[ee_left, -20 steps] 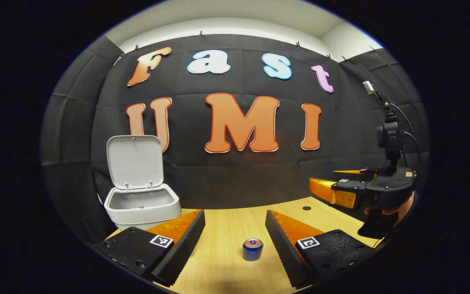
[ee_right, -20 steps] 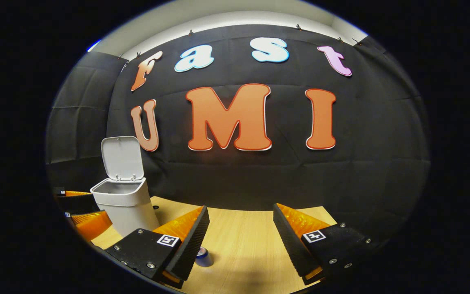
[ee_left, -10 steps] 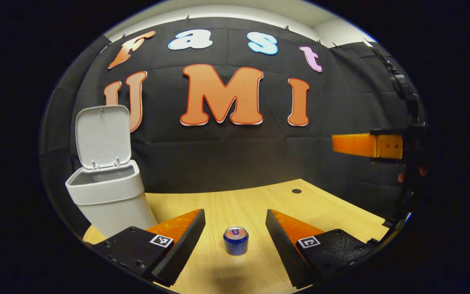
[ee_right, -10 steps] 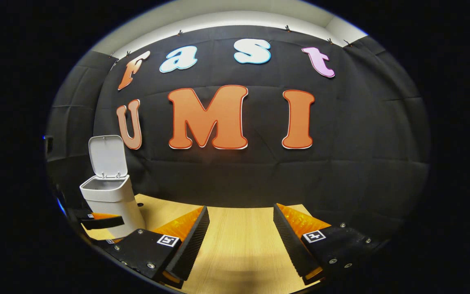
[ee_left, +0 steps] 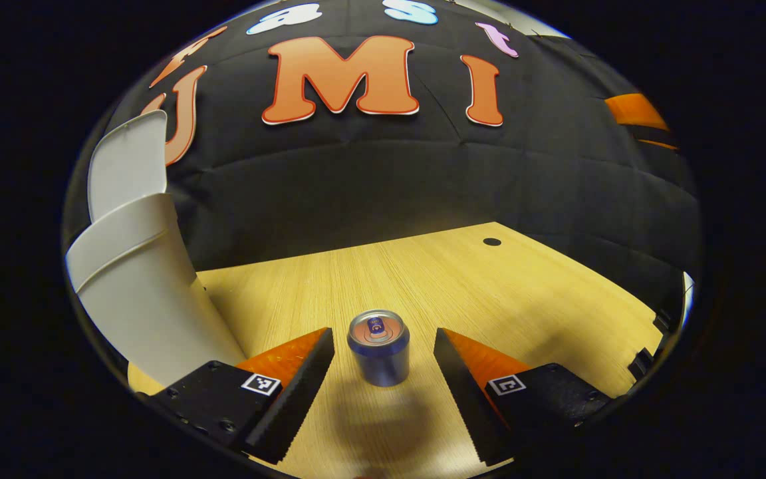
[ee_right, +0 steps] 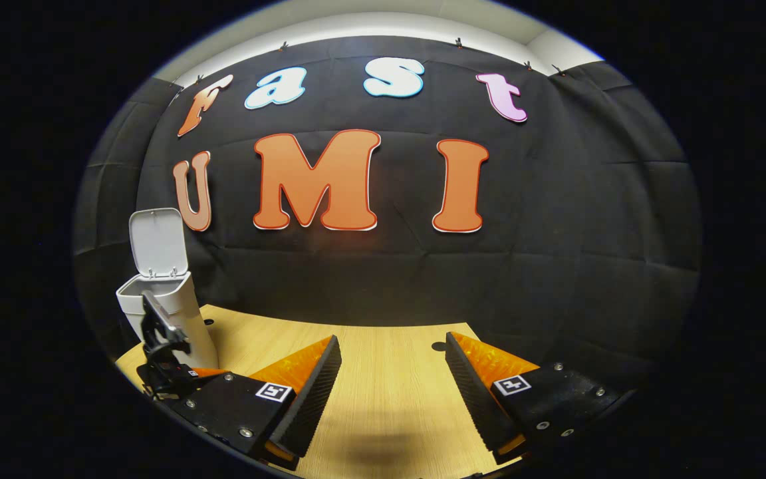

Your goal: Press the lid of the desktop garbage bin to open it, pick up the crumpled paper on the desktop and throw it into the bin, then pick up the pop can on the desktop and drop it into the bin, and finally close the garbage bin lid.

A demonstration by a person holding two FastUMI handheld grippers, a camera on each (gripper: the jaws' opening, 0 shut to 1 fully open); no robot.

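Observation:
A blue pop can (ee_left: 378, 348) stands upright on the wooden desktop (ee_left: 423, 279), right between the spread fingers of my left gripper (ee_left: 383, 362), which is open and low over the desk. The white garbage bin (ee_left: 140, 286) rises close at the left with its lid (ee_left: 127, 163) raised. From the right gripper view the bin (ee_right: 167, 313) stands far left, lid (ee_right: 157, 243) up, with the left gripper's body in front of it. My right gripper (ee_right: 393, 379) is open above bare desktop (ee_right: 383, 392), holding nothing.
A small dark hole (ee_left: 492, 241) marks the desktop toward the back right. The black cloth wall closes the back. The desk's right edge (ee_left: 649, 346) runs near my left gripper's right finger.
My left gripper has dropped and moved forward, so the can now sits between its fingers and the bin looms closer. My right gripper has drifted right, away from the bin.

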